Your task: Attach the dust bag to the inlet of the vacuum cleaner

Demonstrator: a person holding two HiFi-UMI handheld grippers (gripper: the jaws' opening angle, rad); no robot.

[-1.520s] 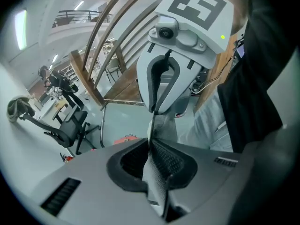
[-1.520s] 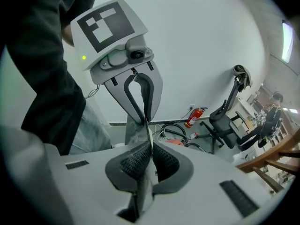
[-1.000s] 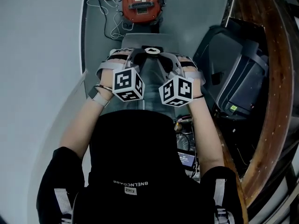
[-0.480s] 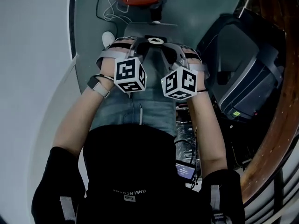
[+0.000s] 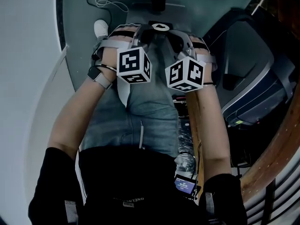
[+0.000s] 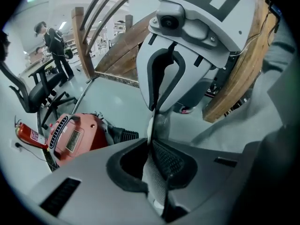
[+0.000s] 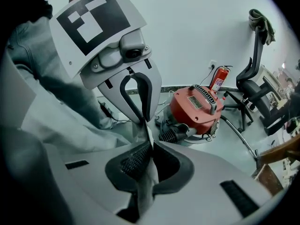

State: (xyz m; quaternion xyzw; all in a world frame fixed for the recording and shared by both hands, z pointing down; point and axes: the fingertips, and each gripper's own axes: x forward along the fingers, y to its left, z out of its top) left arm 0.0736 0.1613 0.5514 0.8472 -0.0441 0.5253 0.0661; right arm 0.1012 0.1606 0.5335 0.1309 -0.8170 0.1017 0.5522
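Together, left claw (image 6: 155, 122) and right claw (image 7: 146, 125), side by side, pinch the dust bag (image 7: 146, 175).

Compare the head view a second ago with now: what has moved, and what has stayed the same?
The left gripper and right gripper have risen slightly in the head view, carrying the dust bag. The red vacuum cleaner has slid to that view's top edge; more of the person's jeans and a white shoe now show. Unchanged: the grippers side by side, the bag between them.
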